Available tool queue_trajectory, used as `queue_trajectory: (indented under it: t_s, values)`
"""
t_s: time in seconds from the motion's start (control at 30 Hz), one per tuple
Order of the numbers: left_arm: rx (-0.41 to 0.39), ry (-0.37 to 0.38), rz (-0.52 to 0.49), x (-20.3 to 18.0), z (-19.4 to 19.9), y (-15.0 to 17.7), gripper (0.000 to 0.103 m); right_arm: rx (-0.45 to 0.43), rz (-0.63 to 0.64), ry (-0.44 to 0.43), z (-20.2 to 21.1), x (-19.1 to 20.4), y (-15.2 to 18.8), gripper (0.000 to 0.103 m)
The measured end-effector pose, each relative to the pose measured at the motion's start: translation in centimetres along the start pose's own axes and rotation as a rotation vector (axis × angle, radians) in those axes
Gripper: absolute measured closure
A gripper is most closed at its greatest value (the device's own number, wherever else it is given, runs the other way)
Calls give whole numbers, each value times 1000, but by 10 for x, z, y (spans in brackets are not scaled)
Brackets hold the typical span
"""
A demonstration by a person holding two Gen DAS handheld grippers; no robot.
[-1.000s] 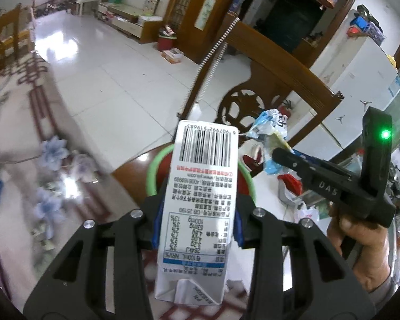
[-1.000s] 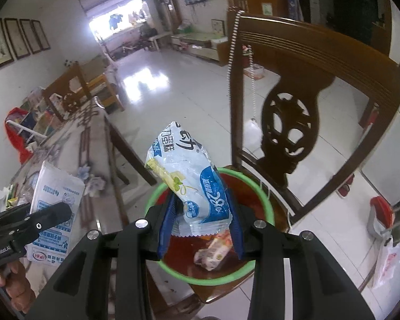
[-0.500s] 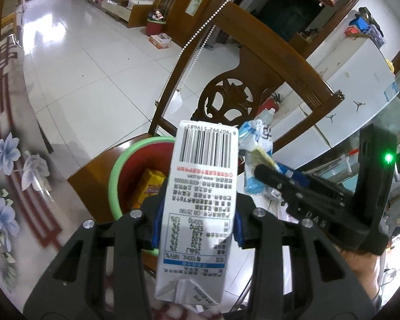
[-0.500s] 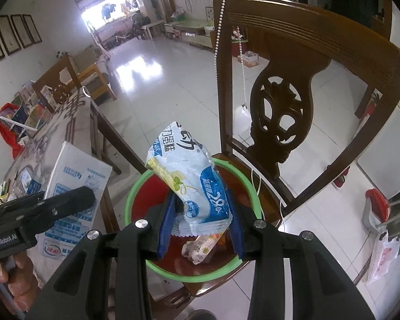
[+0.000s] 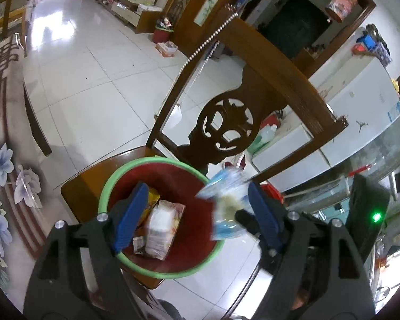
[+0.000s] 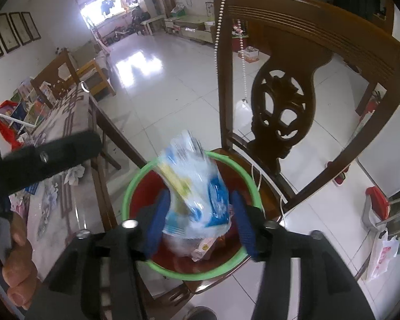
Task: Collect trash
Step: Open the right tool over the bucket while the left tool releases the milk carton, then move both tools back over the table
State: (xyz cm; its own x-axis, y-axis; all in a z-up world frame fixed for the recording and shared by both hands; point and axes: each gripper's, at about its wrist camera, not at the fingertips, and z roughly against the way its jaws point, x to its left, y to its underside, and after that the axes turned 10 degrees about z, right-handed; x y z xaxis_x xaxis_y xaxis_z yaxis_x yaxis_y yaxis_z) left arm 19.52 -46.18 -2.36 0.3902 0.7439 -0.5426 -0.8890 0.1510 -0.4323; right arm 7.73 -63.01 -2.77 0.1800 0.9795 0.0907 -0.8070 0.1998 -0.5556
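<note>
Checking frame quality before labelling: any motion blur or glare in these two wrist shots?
Left wrist view: the blue-and-white wrapper is smeared by motion, while the basin and chair stay sharp; glare on the floor tiles top left. Right wrist view: the wrapper between the open right gripper is blurred, the window is blown out, and its reflection glares on the floor.

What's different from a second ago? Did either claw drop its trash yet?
The left claw has opened and let go of the milk carton, which now lies in the green-rimmed basin. The right claw has spread too; the blue and white wrapper between its fingers is blurred, apparently falling. The basin sits on the wooden chair as before, with the older scraps inside.
</note>
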Motion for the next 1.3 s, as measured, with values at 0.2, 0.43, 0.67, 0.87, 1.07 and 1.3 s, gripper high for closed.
queue_trajectory:
  t_s: [0.2,0.43,0.67,0.87,1.07,1.3]
  values:
    - [-57,-35,26,13,24,-3,14,-21,-2,17,5,4,-2,12]
    - [-95,-133,58,40,49,-3,6,-35,18,24,6,15,-4,8]
    - [-131,-156,47,57,90,10,6,-68,77,5,15,44,-11,8]
    - [-187,-212,-8,75,141,34,6,-92,159,-33,20,90,-15,8]
    - [-233,-239,12,104,187,62,5,-99,264,-58,19,144,-14,8]
    - [-303,-309,69,156,253,95,6,-133,360,-114,23,207,-9,8]
